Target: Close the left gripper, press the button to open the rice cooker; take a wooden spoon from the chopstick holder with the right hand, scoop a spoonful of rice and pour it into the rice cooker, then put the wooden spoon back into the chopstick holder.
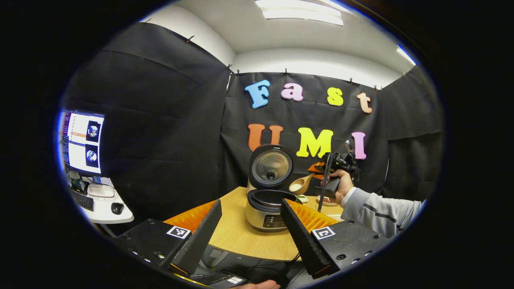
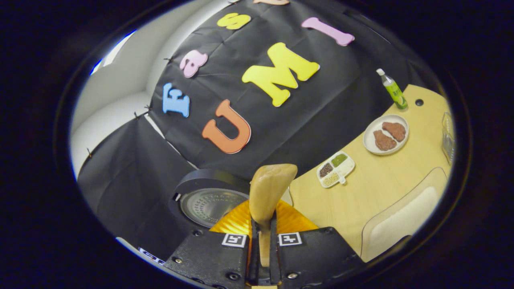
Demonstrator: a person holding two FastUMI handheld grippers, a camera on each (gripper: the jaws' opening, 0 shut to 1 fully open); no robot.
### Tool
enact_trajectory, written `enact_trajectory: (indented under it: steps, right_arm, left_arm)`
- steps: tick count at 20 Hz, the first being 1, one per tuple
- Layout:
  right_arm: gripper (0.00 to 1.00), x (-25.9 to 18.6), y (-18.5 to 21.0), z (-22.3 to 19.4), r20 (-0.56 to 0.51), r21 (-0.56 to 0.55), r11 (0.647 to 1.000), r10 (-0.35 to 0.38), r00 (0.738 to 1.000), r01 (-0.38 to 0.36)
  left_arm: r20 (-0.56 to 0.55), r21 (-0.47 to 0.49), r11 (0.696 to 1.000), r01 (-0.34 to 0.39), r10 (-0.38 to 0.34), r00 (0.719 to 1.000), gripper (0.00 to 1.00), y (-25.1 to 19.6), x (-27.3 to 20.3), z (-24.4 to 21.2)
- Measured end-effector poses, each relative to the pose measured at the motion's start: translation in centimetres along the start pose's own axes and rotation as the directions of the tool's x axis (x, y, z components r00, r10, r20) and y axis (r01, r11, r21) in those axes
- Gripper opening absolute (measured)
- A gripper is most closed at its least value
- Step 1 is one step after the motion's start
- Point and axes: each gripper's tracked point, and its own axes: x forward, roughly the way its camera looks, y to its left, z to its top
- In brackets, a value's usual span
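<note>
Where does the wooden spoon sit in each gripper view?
Left gripper view: the wooden spoon is right of centre, its bowl beside the open rice cooker lid.
Right gripper view: wooden spoon at bottom centre, handle clamped between this tool's fingers.
Shared landmark: the rice cooker lid.

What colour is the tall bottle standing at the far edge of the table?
Green plastic bottle with a white cap, clearest in the right gripper view.
</note>
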Motion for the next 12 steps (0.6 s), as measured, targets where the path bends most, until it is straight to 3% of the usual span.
enact_trajectory:
  steps: [7,12]
  right_arm:
    - [0.16,0.8,2.6,-2.7,0.015,-0.202,0.979,-0.012,1.000,0.015]
    - [0.15,0.8,3.7,-3.3,0.086,-0.404,0.913,-0.029,0.996,0.061]
  left_arm:
    - [-0.007,0.010,1.000,0.002,-0.002,1.000,0.94,-0.1,0.1,-0.4]
    - [-0.002,0.040,0.999,-0.001,0.001,1.000,0.94,-0.2,-0.2,-0.4]
